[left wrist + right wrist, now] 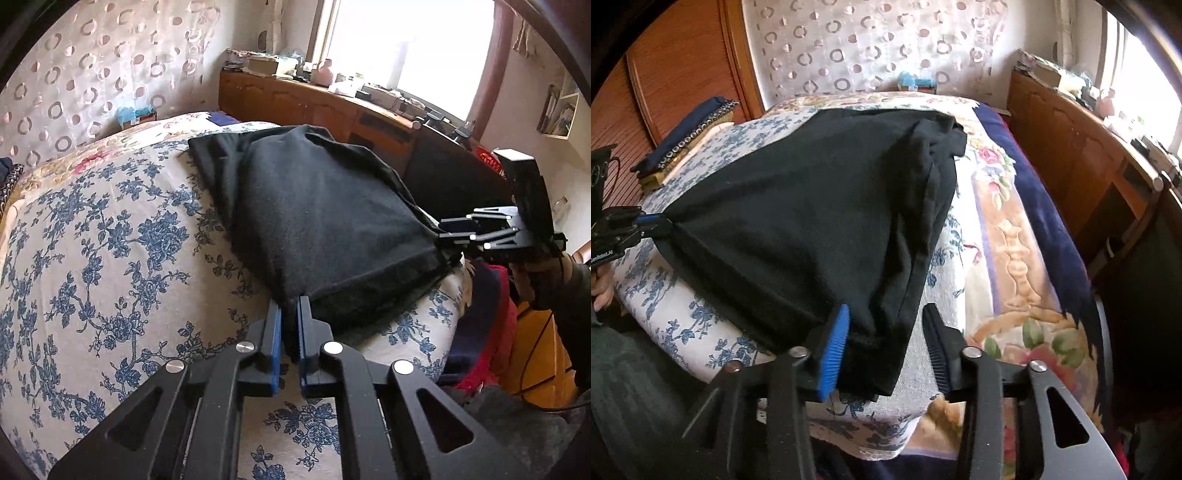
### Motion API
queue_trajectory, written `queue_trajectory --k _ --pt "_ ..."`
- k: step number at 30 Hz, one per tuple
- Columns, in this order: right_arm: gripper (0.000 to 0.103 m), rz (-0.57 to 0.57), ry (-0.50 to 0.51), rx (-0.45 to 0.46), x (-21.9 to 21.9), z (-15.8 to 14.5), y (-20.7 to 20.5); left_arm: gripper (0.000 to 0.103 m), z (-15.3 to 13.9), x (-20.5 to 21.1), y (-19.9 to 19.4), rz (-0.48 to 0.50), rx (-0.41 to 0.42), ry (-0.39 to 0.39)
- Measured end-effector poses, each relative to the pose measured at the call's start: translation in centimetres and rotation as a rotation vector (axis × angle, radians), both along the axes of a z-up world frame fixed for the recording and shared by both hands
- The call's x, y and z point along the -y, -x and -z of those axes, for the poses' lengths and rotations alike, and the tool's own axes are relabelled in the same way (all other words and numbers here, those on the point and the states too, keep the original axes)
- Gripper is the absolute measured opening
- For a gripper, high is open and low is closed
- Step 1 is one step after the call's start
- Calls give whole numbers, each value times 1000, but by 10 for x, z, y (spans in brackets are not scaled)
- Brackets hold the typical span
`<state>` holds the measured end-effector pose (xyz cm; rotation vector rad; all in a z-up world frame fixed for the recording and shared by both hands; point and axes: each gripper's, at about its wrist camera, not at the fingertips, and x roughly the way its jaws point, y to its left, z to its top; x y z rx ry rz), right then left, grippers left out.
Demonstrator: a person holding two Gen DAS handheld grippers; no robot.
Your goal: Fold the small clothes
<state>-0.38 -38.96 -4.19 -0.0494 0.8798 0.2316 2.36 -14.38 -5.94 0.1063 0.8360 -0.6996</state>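
A black garment (332,221) lies folded on the blue-flowered bed cover (110,240). My left gripper (290,306) is shut on its near hem corner, which rises a little off the bed; the right wrist view shows this gripper (653,221) at the far left, pinching the cloth. My right gripper (886,310) stands open around the other near corner of the garment (812,221). Its blue pad (836,343) lies against the cloth edge, while the dark pad (938,347) stands clear of it. From the left wrist view the right gripper (445,232) sits at the garment's right corner.
A stack of folded clothes (687,140) lies at the bed's far left. A flowered blanket with a navy border (1015,258) covers the right side. A wooden cabinet (314,103) cluttered with items runs under the window. Red and navy clothes (487,321) hang off the bed edge.
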Motion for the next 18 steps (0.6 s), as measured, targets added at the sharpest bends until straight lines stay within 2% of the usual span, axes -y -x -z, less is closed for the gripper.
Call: queue_trajectory --k 10,13,18 --pt "45 -21 36 -32 -5 9 -4 8 2 1 -2 -8 -6 -7" --pt "50 1 34 -30 -2 10 -6 8 3 1 -1 -9 -8 -10" --pt "51 -12 37 -40 -7 9 -5 8 5 1 -3 -11 -13 -10"
